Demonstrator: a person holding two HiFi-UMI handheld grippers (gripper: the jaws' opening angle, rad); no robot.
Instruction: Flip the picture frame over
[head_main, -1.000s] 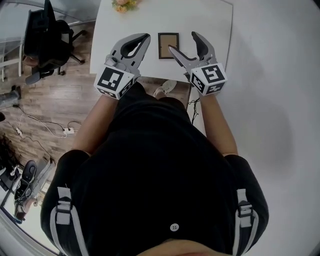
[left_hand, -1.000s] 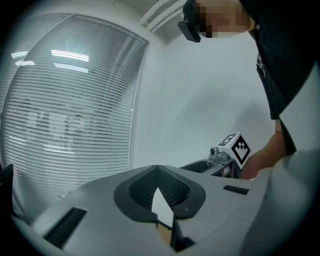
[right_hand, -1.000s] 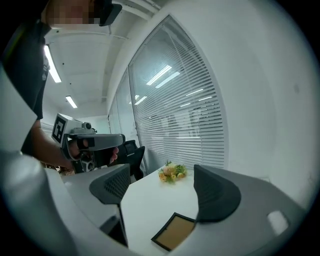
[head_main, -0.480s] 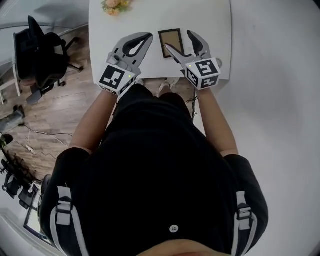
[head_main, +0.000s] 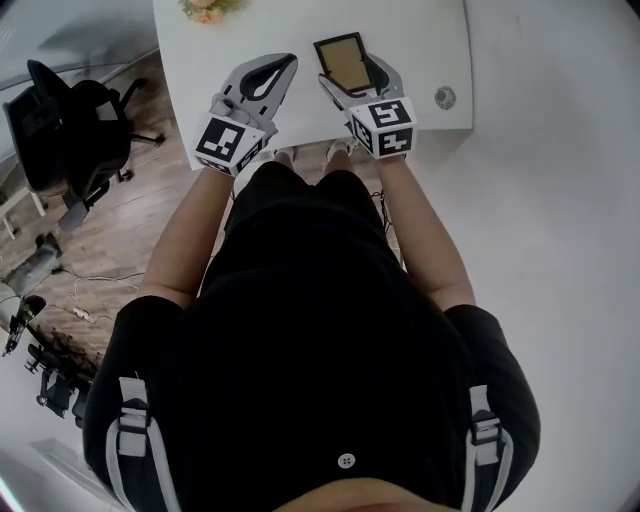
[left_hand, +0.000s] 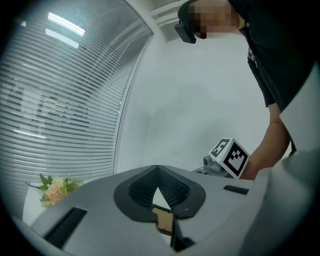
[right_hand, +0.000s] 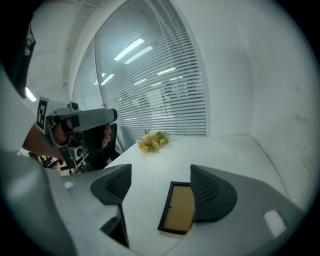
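Note:
A small dark picture frame (head_main: 342, 62) lies flat on the white table (head_main: 430, 40), its tan panel facing up. My right gripper (head_main: 348, 72) stands open over it, one finger on each side of the frame's near end. In the right gripper view the frame (right_hand: 179, 209) sits between the jaws, and the right jaw hides its right edge. My left gripper (head_main: 290, 62) hovers just left of the frame, shut on nothing. Through the shut left jaws only a sliver of the frame (left_hand: 163, 220) shows, with the right gripper's marker cube (left_hand: 230, 156) beyond.
A small flower bouquet (head_main: 205, 8) lies at the table's far left, seen also as flowers (right_hand: 152, 139) beyond the frame. A round cable grommet (head_main: 444, 97) sits near the table's right front corner. An office chair (head_main: 70, 120) stands on the wooden floor to the left.
My right gripper has moved forward, and its open jaws now straddle the frame instead of stopping short of it. The left gripper stays shut beside it.

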